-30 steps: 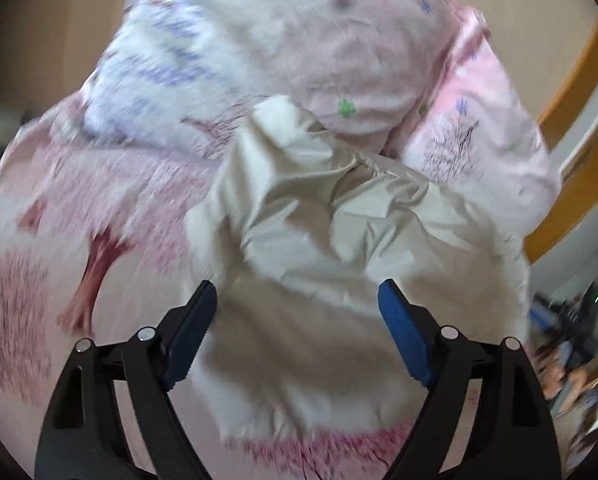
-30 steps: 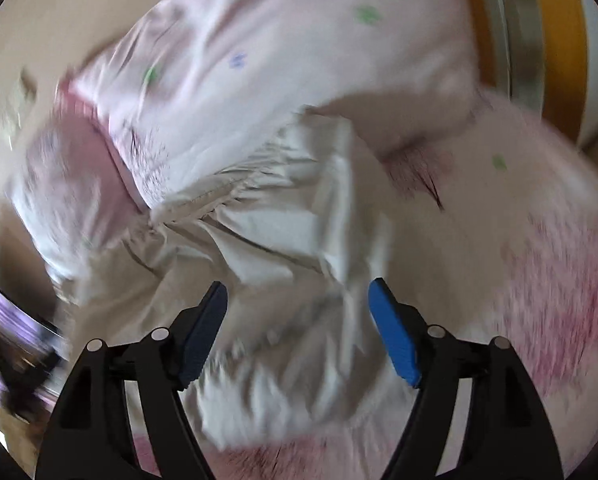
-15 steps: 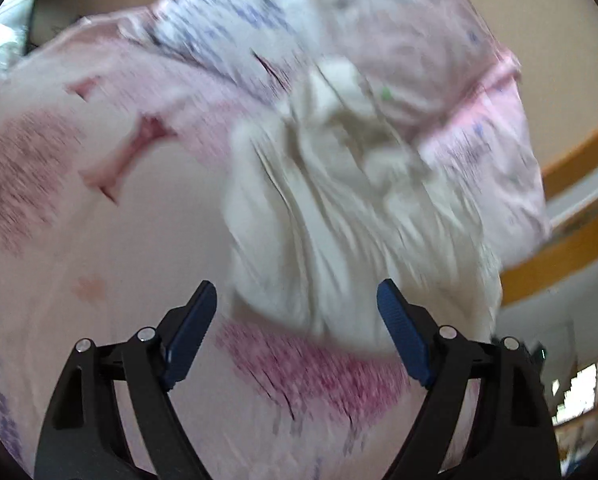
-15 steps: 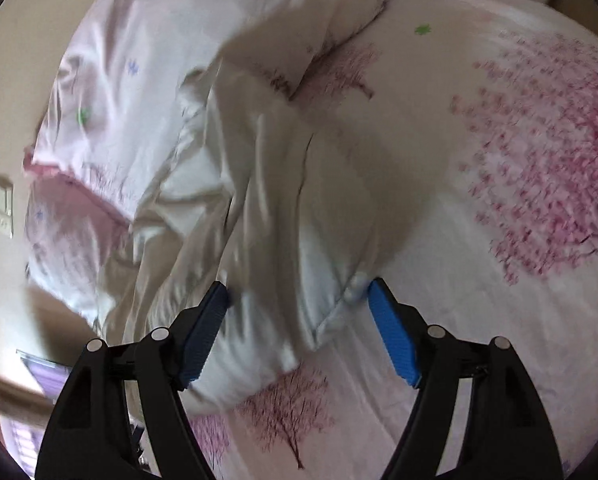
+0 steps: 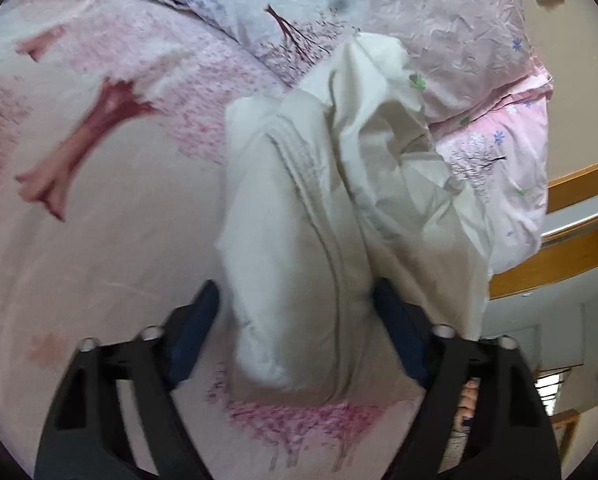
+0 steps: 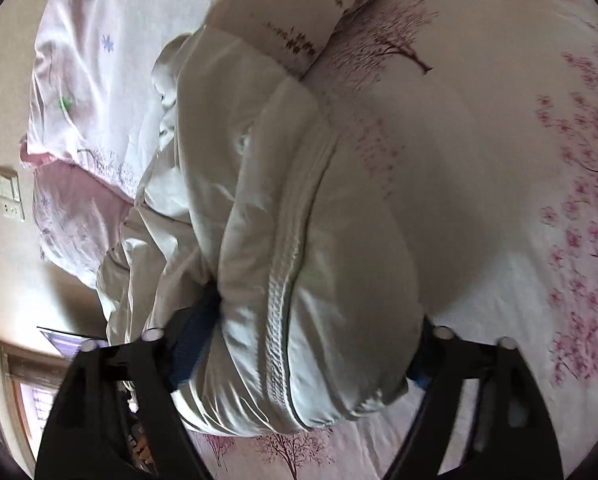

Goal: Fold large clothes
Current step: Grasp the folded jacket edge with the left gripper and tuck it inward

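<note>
A cream padded jacket (image 5: 299, 240) lies crumpled on a bed with a pink tree-print sheet (image 5: 99, 240). It runs lengthwise away from me, with a zipper seam down its middle. My left gripper (image 5: 299, 336) is open, its blue-padded jaws wide on either side of the jacket's near end. In the right wrist view the jacket (image 6: 299, 260) fills the middle, and my right gripper (image 6: 311, 344) is open with the jacket's puffy near end bulging between its jaws.
Pink and white patterned pillows or a duvet (image 5: 459, 40) lie against the beige wall behind the jacket, also in the right wrist view (image 6: 99, 60). A wooden bed frame edge (image 5: 559, 240) is at the right. A wall switch (image 6: 9, 192) is at the left.
Both grippers have pulled back and then come down close over the jacket's near end. The jacket now lies stretched out rather than bunched, and its end sits between both sets of open jaws.
</note>
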`<action>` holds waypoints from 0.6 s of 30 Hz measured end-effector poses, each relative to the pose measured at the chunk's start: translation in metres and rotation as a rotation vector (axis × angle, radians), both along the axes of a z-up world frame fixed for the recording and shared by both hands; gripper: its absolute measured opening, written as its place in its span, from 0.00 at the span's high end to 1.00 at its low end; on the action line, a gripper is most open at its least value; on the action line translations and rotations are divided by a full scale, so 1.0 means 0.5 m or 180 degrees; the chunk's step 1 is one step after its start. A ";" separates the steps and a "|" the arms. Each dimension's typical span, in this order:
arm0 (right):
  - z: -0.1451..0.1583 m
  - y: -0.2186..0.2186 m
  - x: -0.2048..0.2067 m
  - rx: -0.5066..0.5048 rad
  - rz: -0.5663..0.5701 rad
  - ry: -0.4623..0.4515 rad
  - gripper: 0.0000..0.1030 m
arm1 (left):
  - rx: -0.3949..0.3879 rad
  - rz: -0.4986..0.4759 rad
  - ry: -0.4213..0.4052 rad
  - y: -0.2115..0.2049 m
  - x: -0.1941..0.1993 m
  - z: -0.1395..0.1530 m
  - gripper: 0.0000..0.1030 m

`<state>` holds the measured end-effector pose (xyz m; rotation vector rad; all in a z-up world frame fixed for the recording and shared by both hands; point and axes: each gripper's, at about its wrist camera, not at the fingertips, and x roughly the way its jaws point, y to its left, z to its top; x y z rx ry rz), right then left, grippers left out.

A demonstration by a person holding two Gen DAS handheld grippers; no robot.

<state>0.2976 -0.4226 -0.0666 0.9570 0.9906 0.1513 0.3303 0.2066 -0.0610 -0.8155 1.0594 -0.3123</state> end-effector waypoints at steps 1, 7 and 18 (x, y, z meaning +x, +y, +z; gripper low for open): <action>0.001 0.002 -0.001 0.0005 0.0020 -0.0037 0.45 | -0.0065 0.0024 -0.0008 -0.004 0.000 -0.001 0.43; 0.016 0.001 -0.031 0.0206 -0.0066 -0.0163 0.74 | -0.0033 0.0059 -0.0197 -0.015 -0.013 0.027 0.75; 0.077 0.002 -0.152 0.0456 -0.0096 -0.0363 0.80 | -0.0194 -0.0040 -0.0471 0.017 -0.110 0.094 0.81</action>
